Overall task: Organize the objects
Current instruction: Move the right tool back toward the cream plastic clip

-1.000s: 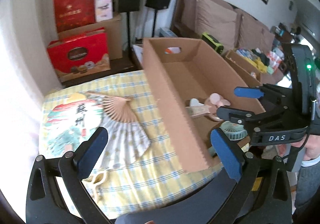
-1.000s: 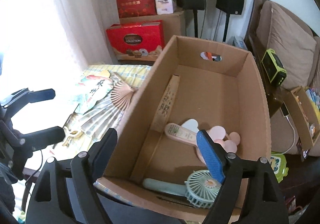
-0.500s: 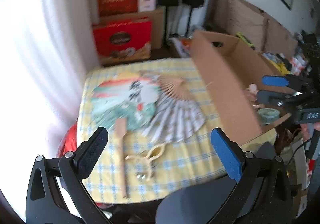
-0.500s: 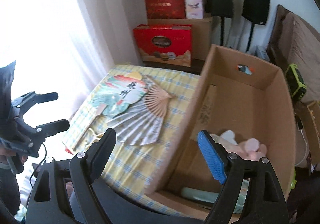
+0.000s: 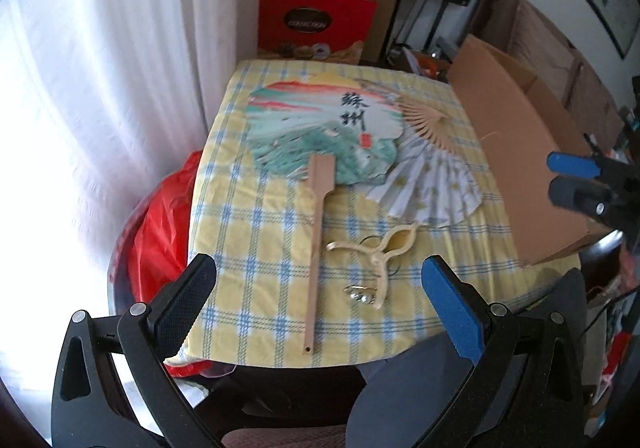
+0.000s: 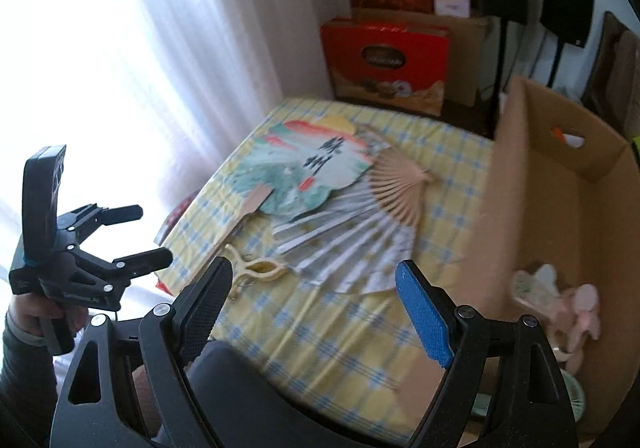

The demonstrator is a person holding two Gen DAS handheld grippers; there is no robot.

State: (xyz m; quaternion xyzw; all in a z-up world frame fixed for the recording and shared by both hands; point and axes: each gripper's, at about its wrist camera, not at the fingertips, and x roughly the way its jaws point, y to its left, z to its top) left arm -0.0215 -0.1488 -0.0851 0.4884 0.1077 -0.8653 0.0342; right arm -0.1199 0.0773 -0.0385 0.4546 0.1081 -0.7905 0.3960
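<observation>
A round paddle fan [image 5: 320, 128] with a painted landscape and a long wooden handle [image 5: 316, 248] lies on the yellow checked tablecloth [image 5: 260, 232]. It partly overlaps a spread white folding fan [image 5: 428, 176]. A cream plastic clip [image 5: 380, 252] and a small metal piece [image 5: 360, 294] lie near the front edge. My left gripper [image 5: 320, 300] hovers open above the handle and the clip, holding nothing. My right gripper [image 6: 316, 300] is open over the folding fan [image 6: 360, 240], also with nothing in it. In the right wrist view the left gripper [image 6: 132, 236] hangs off the table's left side.
An open cardboard box [image 6: 560, 208] stands on the table's right side, with small pink and pale hand fans [image 6: 560, 300] inside. A red bag [image 5: 160, 232] sits below the left edge. White curtains hang at the left. Red gift boxes [image 6: 384, 64] and speakers stand behind.
Both views have swung left, from the cardboard box to the fans on the tablecloth. The left gripper moved left and lower, toward the table's front left. Both stayed open.
</observation>
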